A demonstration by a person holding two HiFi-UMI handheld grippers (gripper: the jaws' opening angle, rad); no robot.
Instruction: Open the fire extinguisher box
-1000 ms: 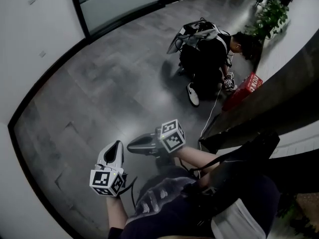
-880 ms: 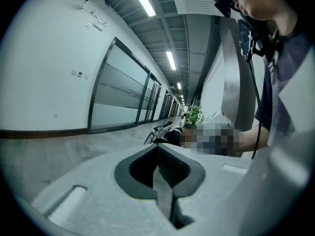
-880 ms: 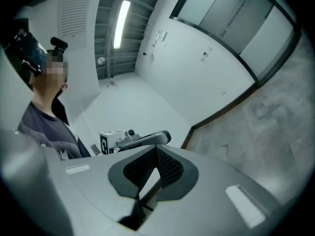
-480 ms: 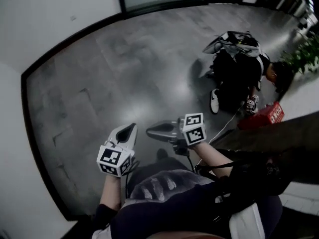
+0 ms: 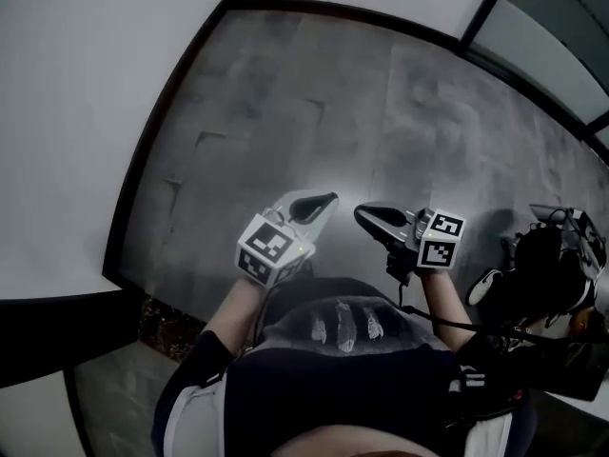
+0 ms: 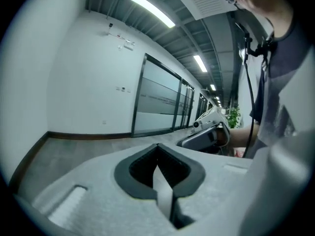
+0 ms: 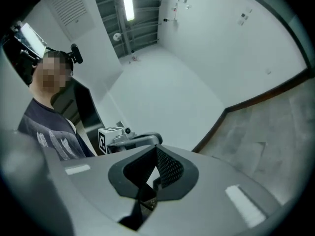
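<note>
No fire extinguisher box shows in any view. In the head view my left gripper (image 5: 322, 201) and my right gripper (image 5: 364, 216) are held side by side above the grey floor (image 5: 381, 112), tips nearly facing each other. Both have their jaws together with nothing between them. The left gripper view shows its own shut gripper (image 6: 157, 147), and the right gripper (image 6: 206, 132) floats beyond it. From the right gripper view, the right gripper (image 7: 156, 149) is shut, and the left gripper (image 7: 129, 139) with its marker cube sits behind it.
A white wall (image 5: 76, 112) with a dark skirting (image 5: 152, 160) borders the floor at the left and far side. A glass partition (image 5: 552, 36) stands at the top right. A crouching person with a backpack (image 5: 552, 265) is at the right edge.
The head view has swung left. The crouching person slid to the right edge and the red box beside them left the picture. Both grippers, still shut, came closer together.
</note>
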